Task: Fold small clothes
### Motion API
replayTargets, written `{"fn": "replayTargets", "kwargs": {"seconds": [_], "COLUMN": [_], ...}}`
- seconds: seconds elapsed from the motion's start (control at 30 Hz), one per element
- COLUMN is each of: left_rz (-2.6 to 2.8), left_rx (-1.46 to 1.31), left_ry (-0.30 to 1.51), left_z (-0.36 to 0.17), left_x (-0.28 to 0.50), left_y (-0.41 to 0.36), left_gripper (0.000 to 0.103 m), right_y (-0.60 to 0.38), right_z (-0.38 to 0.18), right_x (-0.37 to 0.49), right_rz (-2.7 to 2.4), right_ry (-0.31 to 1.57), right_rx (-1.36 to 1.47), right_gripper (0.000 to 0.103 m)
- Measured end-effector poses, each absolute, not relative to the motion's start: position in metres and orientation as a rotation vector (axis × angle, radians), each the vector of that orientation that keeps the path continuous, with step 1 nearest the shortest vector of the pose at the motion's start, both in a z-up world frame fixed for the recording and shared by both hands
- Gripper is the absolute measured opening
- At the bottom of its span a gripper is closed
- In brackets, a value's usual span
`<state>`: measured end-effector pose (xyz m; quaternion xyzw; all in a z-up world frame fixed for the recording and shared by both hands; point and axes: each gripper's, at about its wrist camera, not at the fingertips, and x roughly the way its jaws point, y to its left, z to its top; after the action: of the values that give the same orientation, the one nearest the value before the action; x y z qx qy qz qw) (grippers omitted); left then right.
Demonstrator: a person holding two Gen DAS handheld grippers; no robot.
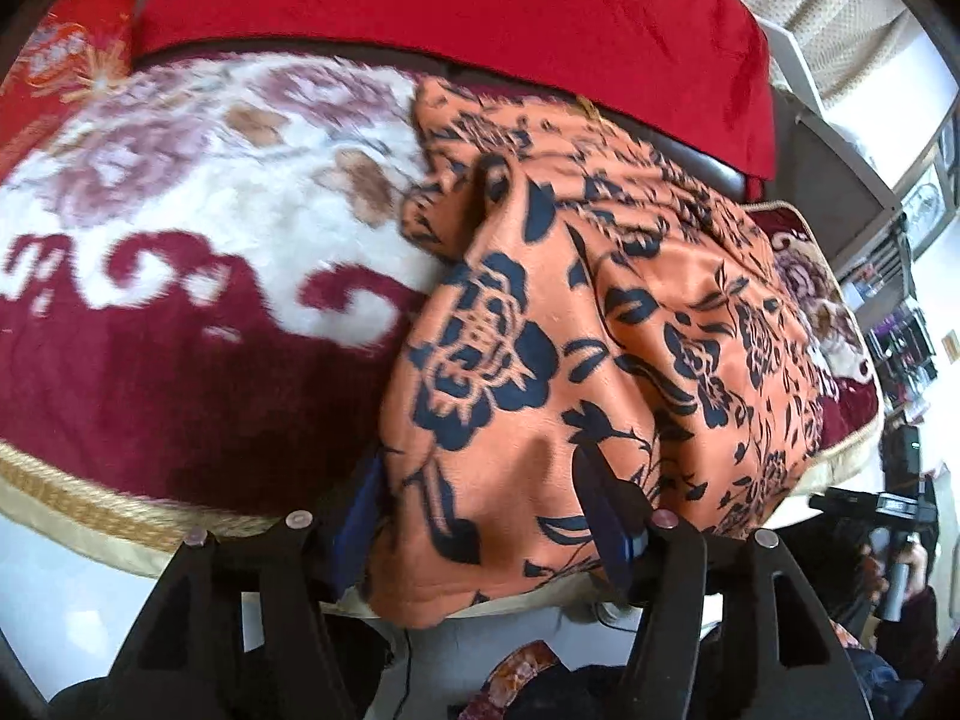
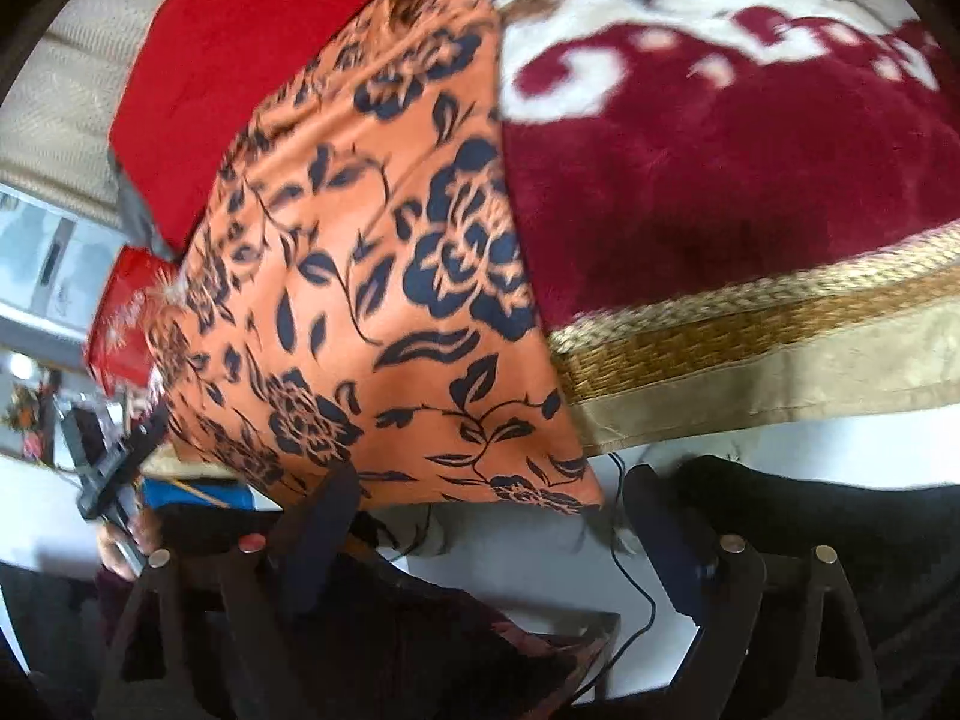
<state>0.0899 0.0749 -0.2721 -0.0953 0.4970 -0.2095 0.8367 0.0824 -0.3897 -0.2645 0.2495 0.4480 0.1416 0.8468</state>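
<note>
The garment (image 1: pixel 576 312) is orange cloth printed with dark flowers and leaves, lying rumpled on a maroon-and-cream blanket (image 1: pixel 180 312) that covers a bed, its near hem draped over the blanket's gold trim (image 2: pixel 750 324). A red cushion (image 1: pixel 456 6) lies behind it. The left gripper (image 1: pixel 480 516) angles down at the hem, its jaws apart, cloth between them but not pinched. The right gripper (image 2: pixel 498 516) also tilts down, just below the hanging edge, jaws wide and holding nothing.
</note>
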Motion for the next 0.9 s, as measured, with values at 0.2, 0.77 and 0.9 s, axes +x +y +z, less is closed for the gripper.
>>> {"fn": "replayTargets", "kwargs": {"seconds": [0.2, 0.77, 0.9], "left_rz": [-0.506, -0.749, -0.734], "left_rx": [-0.185, -0.384, -0.431], "left_ry": [1.066, 0.847, 0.775], "left_z": [-0.276, -0.172, -0.14], "left_x": [0.087, 0.075, 0.117], "left_y": [0.066, 0.081, 0.079], "left_gripper": [0.015, 0.006, 0.007], "right_y": [-0.37, -0.348, -0.368], "right_z": [-0.297, -0.173, -0.124], "right_x": [0.121, 0.06, 0.079], "right_rz": [0.244, 0.669, 0.698], "right_ry": [1.028, 0.655, 0.498], "right_rx": [0.386, 0.43, 0.509], "right_gripper": [0.09, 0.008, 0.008]}}
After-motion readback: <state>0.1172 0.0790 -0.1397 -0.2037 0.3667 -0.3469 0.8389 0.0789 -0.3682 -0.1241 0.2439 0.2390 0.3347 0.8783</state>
